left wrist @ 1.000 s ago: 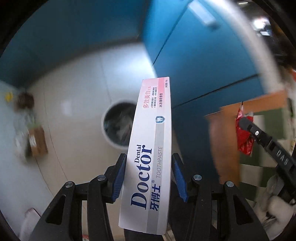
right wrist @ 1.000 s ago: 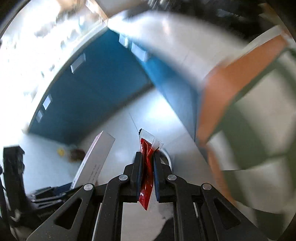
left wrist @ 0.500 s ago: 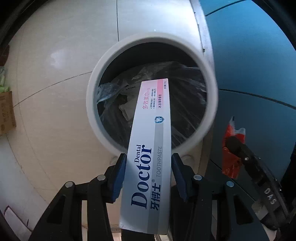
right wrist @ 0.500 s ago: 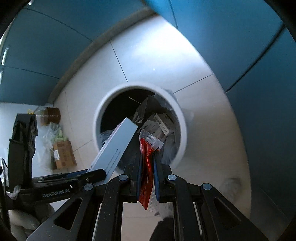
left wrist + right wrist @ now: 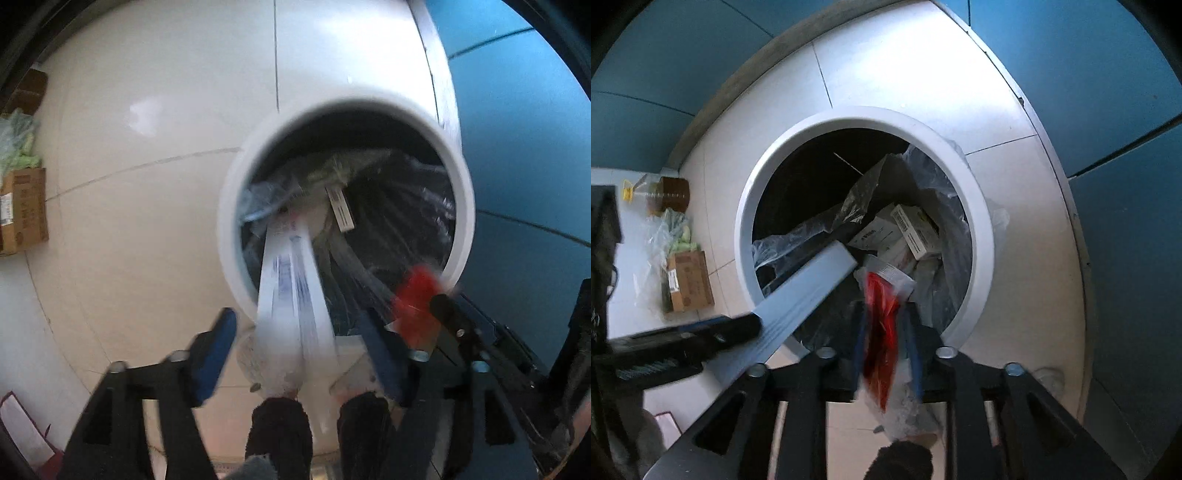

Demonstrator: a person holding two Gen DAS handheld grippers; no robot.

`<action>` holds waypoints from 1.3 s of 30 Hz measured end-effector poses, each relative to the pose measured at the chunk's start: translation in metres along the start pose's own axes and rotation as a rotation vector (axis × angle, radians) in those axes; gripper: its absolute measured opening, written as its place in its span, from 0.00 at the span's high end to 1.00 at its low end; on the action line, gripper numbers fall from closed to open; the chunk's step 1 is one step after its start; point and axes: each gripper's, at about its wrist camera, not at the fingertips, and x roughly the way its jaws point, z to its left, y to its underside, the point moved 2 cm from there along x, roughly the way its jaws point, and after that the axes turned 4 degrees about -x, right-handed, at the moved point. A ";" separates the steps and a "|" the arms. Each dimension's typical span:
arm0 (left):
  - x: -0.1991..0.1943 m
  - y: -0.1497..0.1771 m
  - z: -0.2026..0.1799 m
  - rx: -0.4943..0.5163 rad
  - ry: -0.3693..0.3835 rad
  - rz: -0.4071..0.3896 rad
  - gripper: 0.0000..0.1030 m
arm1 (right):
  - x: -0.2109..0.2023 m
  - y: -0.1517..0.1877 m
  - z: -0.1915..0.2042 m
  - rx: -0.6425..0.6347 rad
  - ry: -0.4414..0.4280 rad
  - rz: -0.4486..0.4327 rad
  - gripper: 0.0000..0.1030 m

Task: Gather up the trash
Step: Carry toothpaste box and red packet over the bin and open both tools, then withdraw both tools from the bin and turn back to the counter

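A round white trash bin (image 5: 231, 221) with a black liner stands on the tiled floor below both grippers; it also shows in the right wrist view (image 5: 979, 229). My left gripper (image 5: 295, 332) is open, and the white toothpaste box (image 5: 291, 291) lies blurred between its spread fingers, tip over the bin's mouth. The box shows in the right wrist view (image 5: 805, 299) too. My right gripper (image 5: 884, 325) has its fingers apart, with the red snack wrapper (image 5: 882, 332) blurred between them above the bin's near rim. The wrapper shows in the left wrist view (image 5: 417, 295).
Small cartons (image 5: 912, 229) and clear plastic lie inside the bin. A cardboard box (image 5: 689, 286), a bag of greens (image 5: 677, 229) and a brown jar (image 5: 670, 192) sit on the floor at the left. Blue cabinet fronts (image 5: 1126, 110) stand close on the right.
Both grippers have opened. The toothpaste box and the red wrapper have come loose and are blurred, dropping toward the bin. The bin looks nearer in both views.
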 end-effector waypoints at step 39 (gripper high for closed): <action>-0.401 0.217 -0.022 0.048 -0.166 -0.486 0.03 | -0.481 0.106 0.103 -0.099 0.158 -0.290 0.00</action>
